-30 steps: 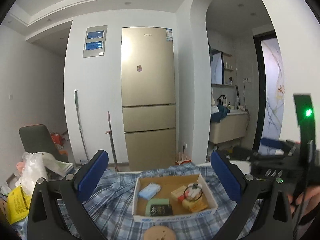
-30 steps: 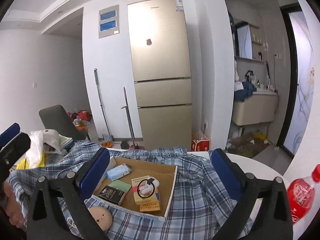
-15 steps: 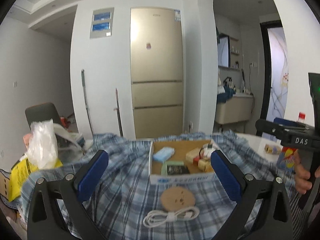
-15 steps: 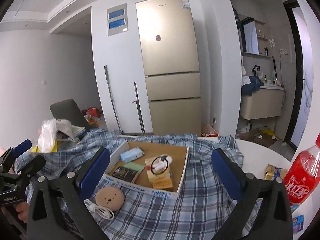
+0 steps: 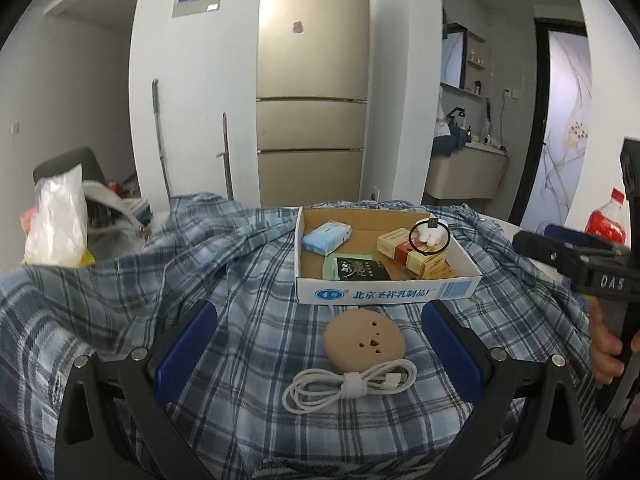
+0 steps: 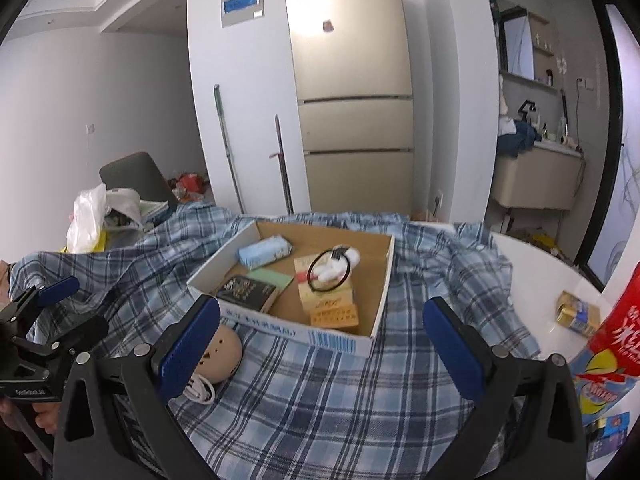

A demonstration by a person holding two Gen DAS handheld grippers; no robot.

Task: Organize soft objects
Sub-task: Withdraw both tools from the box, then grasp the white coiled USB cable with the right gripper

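A blue plaid shirt (image 5: 248, 300) lies spread over the table, also in the right wrist view (image 6: 360, 392). On it stands a shallow cardboard box (image 5: 384, 292) (image 6: 320, 334) holding a blue tissue pack (image 5: 326, 237), small cartons and a black hair tie (image 5: 430, 237). A round tan disc (image 5: 363, 340) and a coiled white cable (image 5: 352, 386) lie in front of the box. My left gripper (image 5: 318, 354) is open and empty above the disc and cable. My right gripper (image 6: 320, 344) is open and empty above the box's near edge.
A red soda bottle (image 6: 616, 328) and small packets (image 6: 576, 314) stand on the white table at the right. A plastic bag (image 5: 56, 216) and clutter sit at the left. A fridge (image 5: 312, 80) stands behind.
Both grippers have tilted down and risen, so the table, disc and cable fill more of the view. Both jaws stay open.
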